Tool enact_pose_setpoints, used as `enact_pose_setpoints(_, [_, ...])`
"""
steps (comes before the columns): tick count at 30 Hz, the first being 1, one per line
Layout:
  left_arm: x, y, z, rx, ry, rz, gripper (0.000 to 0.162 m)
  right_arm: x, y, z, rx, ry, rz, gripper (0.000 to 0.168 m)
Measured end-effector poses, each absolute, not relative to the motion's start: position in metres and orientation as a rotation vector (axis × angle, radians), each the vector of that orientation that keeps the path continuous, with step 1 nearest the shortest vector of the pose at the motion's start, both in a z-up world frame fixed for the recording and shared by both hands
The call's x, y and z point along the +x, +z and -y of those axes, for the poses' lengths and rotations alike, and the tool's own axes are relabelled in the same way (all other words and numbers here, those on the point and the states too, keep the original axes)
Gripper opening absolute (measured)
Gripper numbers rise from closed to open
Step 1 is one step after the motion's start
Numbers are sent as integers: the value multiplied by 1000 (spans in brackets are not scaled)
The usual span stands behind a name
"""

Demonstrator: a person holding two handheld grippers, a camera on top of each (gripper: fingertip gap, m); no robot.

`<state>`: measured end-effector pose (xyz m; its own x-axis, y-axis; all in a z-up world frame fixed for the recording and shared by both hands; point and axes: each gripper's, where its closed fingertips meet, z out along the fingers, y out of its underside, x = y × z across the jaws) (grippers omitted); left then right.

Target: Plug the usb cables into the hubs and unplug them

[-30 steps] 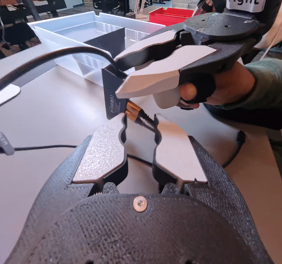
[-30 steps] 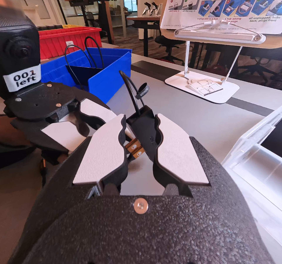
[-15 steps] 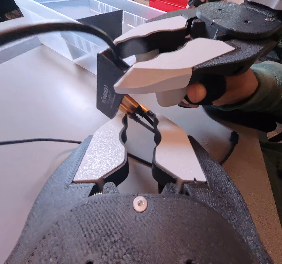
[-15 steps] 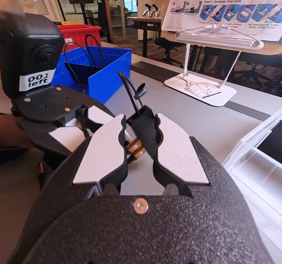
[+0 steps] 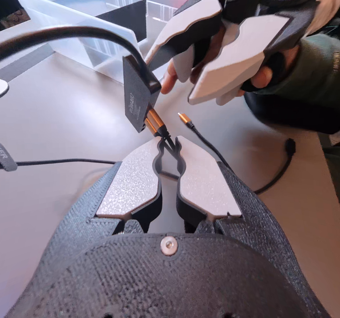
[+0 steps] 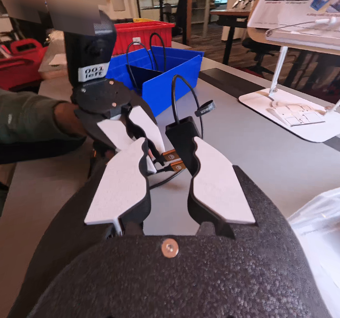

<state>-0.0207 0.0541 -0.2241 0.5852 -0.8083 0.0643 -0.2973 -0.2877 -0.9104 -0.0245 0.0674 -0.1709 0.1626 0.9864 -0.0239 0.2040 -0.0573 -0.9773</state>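
Grey table [image 5: 55, 106]: we note printed markings on hub [image 5: 137, 97], unread.
Right gripper [image 6: 170, 144] released; left gripper [image 5: 168, 139] clenches plugged cables [image 5: 166, 133].

One black hub [image 5: 139, 95] hangs just ahead of the left tongs [image 5: 168, 139], between them and the right tongs [image 5: 171, 81]. Two orange-collared plugs [image 5: 155, 120] sit in the hub; a third orange plug [image 5: 184, 118] lies loose on the worktop [image 5: 64, 125], just right of the left tongs' tips. Three bins: one white [image 5: 77, 33] beyond the hub, one blue [image 6: 165, 81] and one red [image 6: 143, 33] behind the left tongs. One white stand [image 6: 294, 117] sits far right.
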Motion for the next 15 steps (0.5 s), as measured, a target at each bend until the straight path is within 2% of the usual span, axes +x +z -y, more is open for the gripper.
enact_pose_setpoints(3, [-21,-216,-37,-1810,-787,-997,11,-14,-176,-70,-1390,941,1360,59])
enact_pose_setpoints(6, [-21,-212,-7,-1775,-985,-1157,11,-2,-193,-61,-1393,1024,1533,59])
enact_pose_setpoints(12, [-20,-216,28,-1731,-1279,-1308,11,-4,-214,-10,-1355,1371,1747,41])
enact_pose_setpoints(14, [-19,-222,36,-1737,-1291,-1372,11,-8,-213,-4,-1351,1410,1754,20])
enact_pose_setpoints(15, [-20,-226,35,-1742,-1243,-1394,11,-7,-212,-3,-1342,1422,1762,18])
